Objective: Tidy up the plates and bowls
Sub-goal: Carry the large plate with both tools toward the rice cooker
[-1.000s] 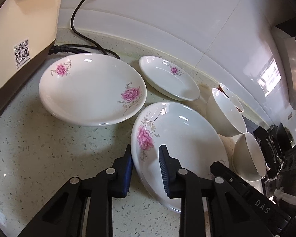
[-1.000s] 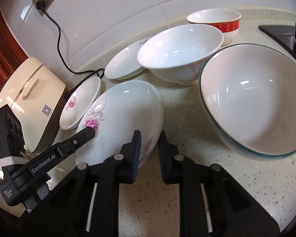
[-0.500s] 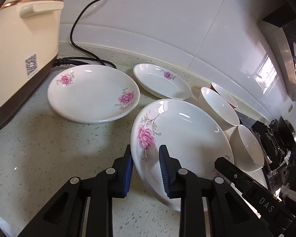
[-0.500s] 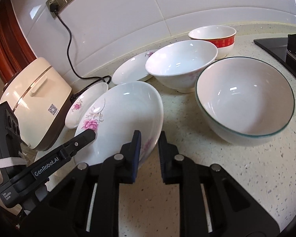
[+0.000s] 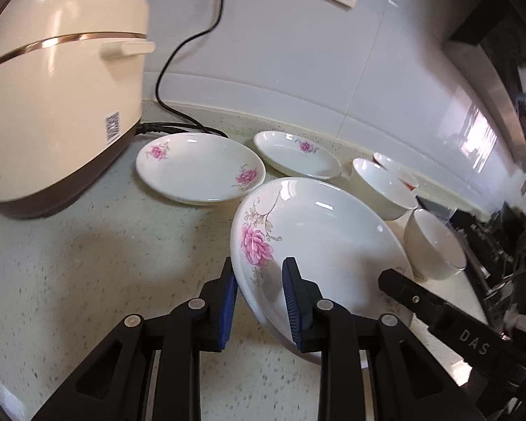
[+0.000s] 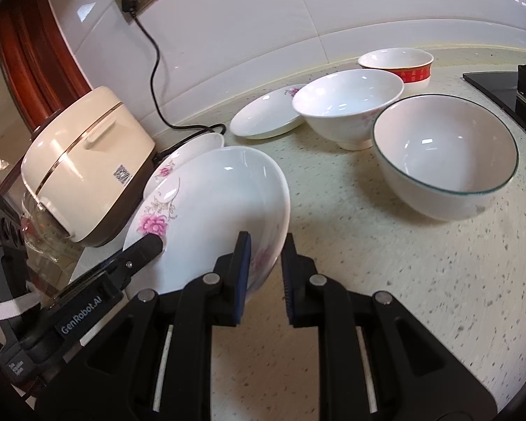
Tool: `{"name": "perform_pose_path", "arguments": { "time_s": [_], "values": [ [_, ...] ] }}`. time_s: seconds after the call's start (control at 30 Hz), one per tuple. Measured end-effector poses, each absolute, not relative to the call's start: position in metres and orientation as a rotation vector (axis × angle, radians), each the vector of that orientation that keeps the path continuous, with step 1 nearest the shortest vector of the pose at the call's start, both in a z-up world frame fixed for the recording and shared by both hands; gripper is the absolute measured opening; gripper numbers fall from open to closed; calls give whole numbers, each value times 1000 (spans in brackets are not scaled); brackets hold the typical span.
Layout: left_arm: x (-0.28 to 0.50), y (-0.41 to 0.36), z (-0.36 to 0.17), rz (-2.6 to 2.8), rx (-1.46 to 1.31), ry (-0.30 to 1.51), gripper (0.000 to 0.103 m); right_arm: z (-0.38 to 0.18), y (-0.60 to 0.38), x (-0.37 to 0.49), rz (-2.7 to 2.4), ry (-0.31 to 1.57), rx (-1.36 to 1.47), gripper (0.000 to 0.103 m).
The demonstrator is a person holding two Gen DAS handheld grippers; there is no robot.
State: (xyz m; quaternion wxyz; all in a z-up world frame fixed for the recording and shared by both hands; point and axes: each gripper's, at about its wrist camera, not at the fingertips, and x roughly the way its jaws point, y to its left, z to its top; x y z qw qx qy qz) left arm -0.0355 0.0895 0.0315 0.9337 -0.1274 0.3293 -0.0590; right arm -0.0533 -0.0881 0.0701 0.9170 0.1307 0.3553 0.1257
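Left wrist view: left gripper (image 5: 257, 282) is clamped on the near left rim of the large floral plate (image 5: 319, 242); one blue pad sits under the rim, the other inside it.
Right wrist view: right gripper (image 6: 265, 266) is clamped on the opposite rim of the same plate; the plate extends forward and left of this tool.
Plate position: held between both tools, tilted, apparently clear of the speckled countertop (image 5: 87, 263).
Key relation: the medium floral plate (image 5: 200, 166) lies ahead and left of the left gripper, just beside the rice cooker (image 5: 56, 94). Judged stacking target; the held plate is the larger of the two, so nesting order needs checking.
Nearer hand: left, judged from its closer view of the medium plate.
Plate count: three, all floral: one held, the medium plate, one small plate (image 5: 298, 154) further back.
Bowl count: three, right of the plates: a plain white bowl (image 6: 347, 105), a green-rimmed bowl (image 6: 445, 151), a red-banded bowl (image 6: 396, 63) at the wall.
Risk: power cord (image 5: 179, 70) runs behind the medium plate.
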Motion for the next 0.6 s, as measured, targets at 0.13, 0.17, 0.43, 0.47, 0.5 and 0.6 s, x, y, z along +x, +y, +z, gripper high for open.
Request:
{"name": "perform_pose_path", "arguments": {
  "time_s": [0.13, 0.17, 0.43, 0.47, 0.5, 0.6],
  "values": [
    [-47, 97, 32, -114, -264, 667, 27, 71, -80, -58, 294, 726, 256, 20],
    [-50, 98, 33, -110, -261, 665, 27, 71, -78, -60, 304, 725, 255, 20],
    [-72, 111, 32, -81, -244, 692, 27, 74, -65, -73, 376, 708, 238, 20],
    [-73, 113, 31, -80, -244, 694, 27, 74, -63, -75, 385, 707, 235, 20],
    [-76, 116, 30, -79, -246, 698, 27, 75, -60, -76, 390, 707, 232, 20],
    [-83, 125, 29, -74, -258, 707, 27, 74, -51, -77, 413, 715, 219, 21]
  ]
}}
